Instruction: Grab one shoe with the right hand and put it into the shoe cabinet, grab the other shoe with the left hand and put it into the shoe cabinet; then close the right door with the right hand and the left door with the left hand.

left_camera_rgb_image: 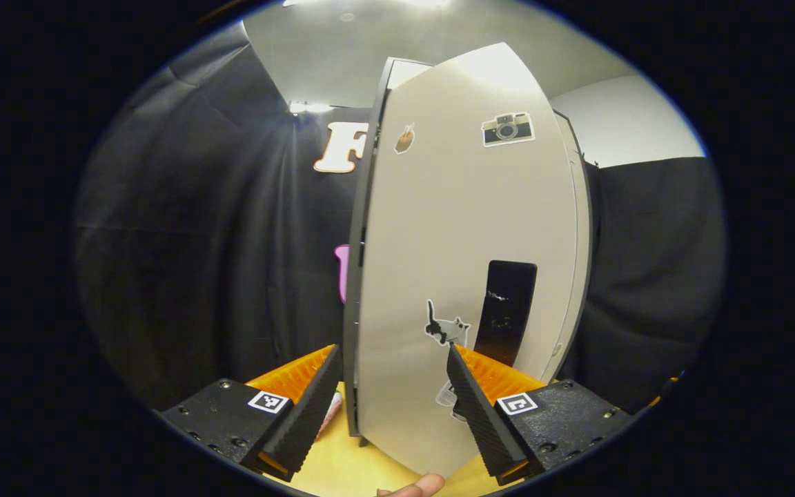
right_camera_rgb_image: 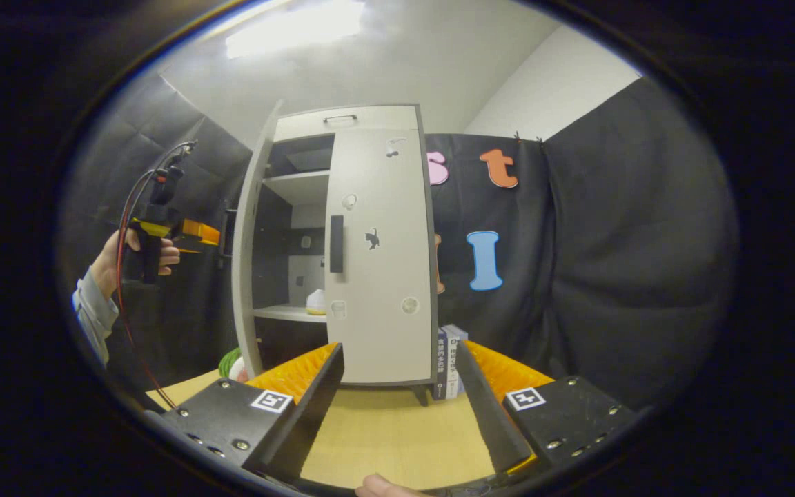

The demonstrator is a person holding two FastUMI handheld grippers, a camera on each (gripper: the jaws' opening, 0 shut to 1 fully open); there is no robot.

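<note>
The shoe cabinet stands upright on the wooden worktop, in front of the black cloth wall. In the right gripper view its right door lies closed, flat across the front, with a dark vertical handle at its inner edge and small stickers on its face. The left door stands open, swung outward, exposing the shelves inside. A pale shoe rests on the lower visible shelf, partly hidden behind the edge of the right door; the second shoe cannot be made out.

In the left gripper view the left door is seen close up and edge-on at its left side. It carries a dark handle, a camera sticker and a cat sticker.

A few books stand just beside the cabinet's right foot. A green item lies near the foot of the left door.

The left gripper has its fingers spread wide, holding nothing; the door's lower edge sits between them, and contact cannot be determined. In the right gripper view a hand holds this gripper against the outer side of the left door.

The right gripper hangs above the worktop, well apart from the cabinet, fingers spread wide and empty.
</note>
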